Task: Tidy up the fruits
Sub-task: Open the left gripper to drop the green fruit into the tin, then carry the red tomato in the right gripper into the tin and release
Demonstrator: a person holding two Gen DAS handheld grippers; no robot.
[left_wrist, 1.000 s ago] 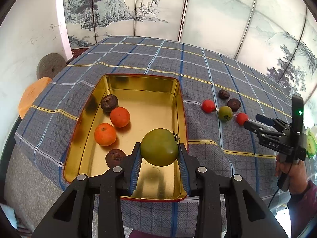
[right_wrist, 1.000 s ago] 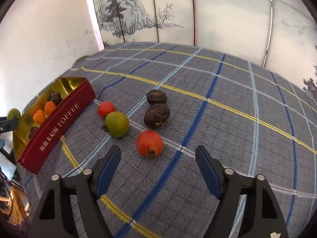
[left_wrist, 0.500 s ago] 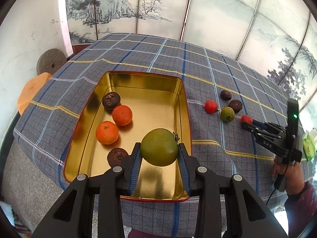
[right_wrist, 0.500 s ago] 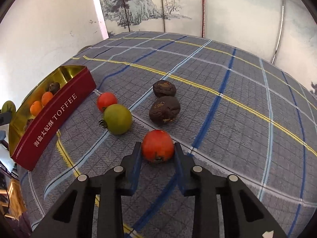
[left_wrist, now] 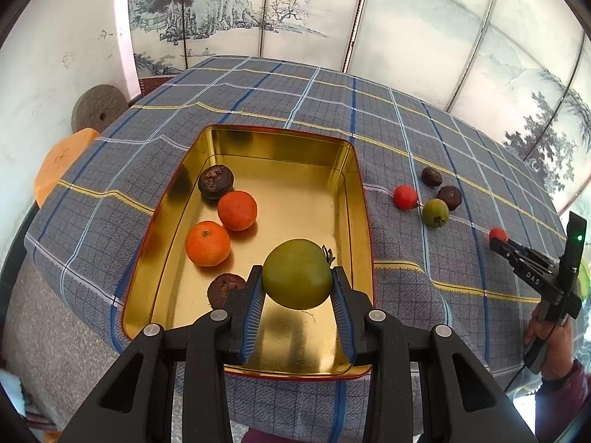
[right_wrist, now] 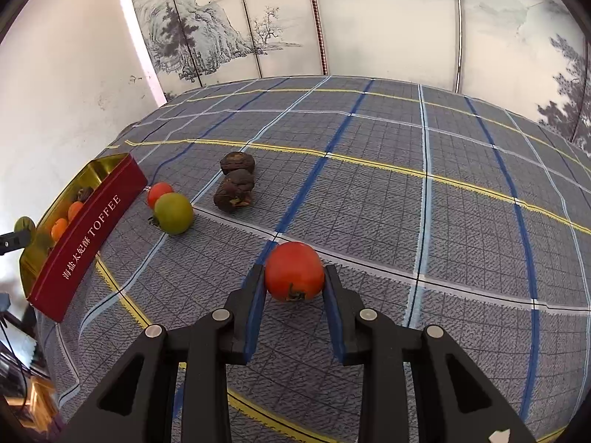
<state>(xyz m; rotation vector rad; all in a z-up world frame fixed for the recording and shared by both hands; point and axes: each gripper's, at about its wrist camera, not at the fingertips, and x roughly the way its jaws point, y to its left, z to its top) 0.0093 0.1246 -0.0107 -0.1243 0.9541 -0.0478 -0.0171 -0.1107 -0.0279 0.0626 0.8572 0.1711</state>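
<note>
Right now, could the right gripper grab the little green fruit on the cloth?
Probably not yet. The right gripper is already shut on a red fruit, so its jaws are full. The little green fruit lies uncovered on the cloth, off to its left, with nothing between.

Half-seen things around the tin

In the left wrist view a dark fruit (left_wrist: 224, 286) sits partly behind a gripper finger (left_wrist: 246, 306); the person's hand (left_wrist: 554, 347) is cut by the edge. From the right wrist view, the tin (right_wrist: 88, 236) wall hides most of its fruit, too small to tell apart.
</note>
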